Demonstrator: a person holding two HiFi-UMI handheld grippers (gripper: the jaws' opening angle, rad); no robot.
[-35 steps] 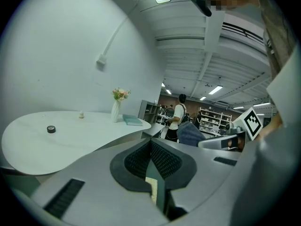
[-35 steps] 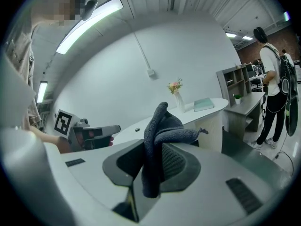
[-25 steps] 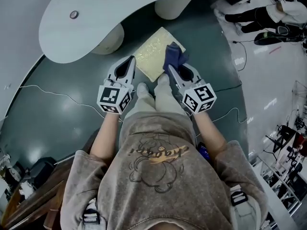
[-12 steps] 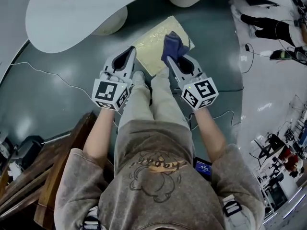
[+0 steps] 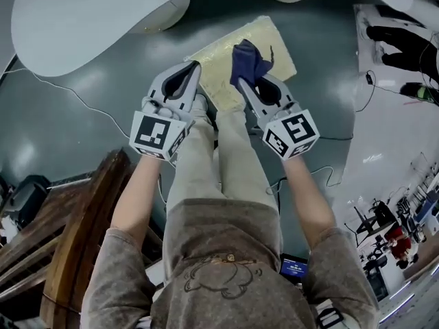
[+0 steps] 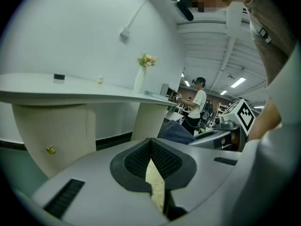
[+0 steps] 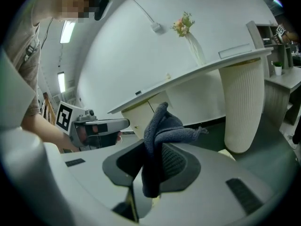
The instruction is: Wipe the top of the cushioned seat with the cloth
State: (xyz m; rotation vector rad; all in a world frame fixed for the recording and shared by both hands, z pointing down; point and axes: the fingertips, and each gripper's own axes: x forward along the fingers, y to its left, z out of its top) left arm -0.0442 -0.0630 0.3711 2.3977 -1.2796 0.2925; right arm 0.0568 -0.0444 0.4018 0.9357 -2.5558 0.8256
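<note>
A pale yellow cushioned seat (image 5: pixel 219 64) lies on the dark floor ahead of my feet. A dark blue cloth (image 5: pixel 248 62) hangs bunched over the seat, and my right gripper (image 5: pixel 245 81) is shut on it; the right gripper view shows the cloth (image 7: pixel 162 131) pinched between the jaws. My left gripper (image 5: pixel 191 72) is over the seat's near left edge, its jaws closed together with nothing held. Through the thin slit between them a strip of the seat (image 6: pixel 156 187) shows in the left gripper view.
A white curved counter (image 5: pixel 89 12) on cream ribbed pedestals (image 7: pixel 242 107) stands just beyond the seat. A cable (image 5: pixel 75 94) runs over the floor at left. Wooden furniture (image 5: pixel 62 245) is at the lower left. A person (image 6: pixel 195 107) stands far off.
Both grippers have moved forward over the seat, the right one carrying the cloth farther onto it. The head view has tilted, so the counter and seat sit higher in frame.
</note>
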